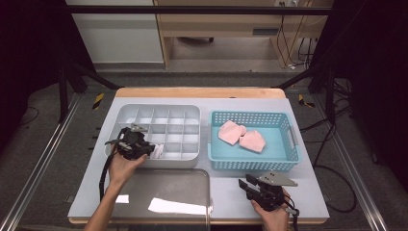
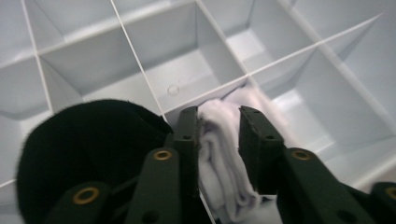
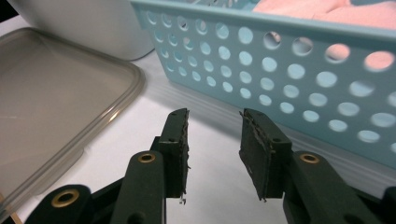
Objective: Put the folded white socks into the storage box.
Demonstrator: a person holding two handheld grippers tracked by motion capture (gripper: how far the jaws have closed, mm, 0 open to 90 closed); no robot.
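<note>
We see the left gripper (image 1: 153, 150) over the near row of the grey divided organizer (image 1: 159, 111), its jaws closed narrowly on a folded white sock (image 2: 219, 154) that sits in a front compartment beside 1 holding a rolled black sock (image 2: 88, 144). Our right gripper (image 3: 214, 149) hovers low over the counter (image 1: 226, 187) with jaws moderately apart and holding nothing, between the clear lid (image 3: 56, 98) and the blue perforated basket (image 3: 289, 84), where 2 pink folded pieces (image 1: 240, 134) lie.

Two pink cloths (image 1: 240, 135) lie in the blue basket (image 1: 291, 139), beside a clear lid (image 1: 168, 192).
</note>
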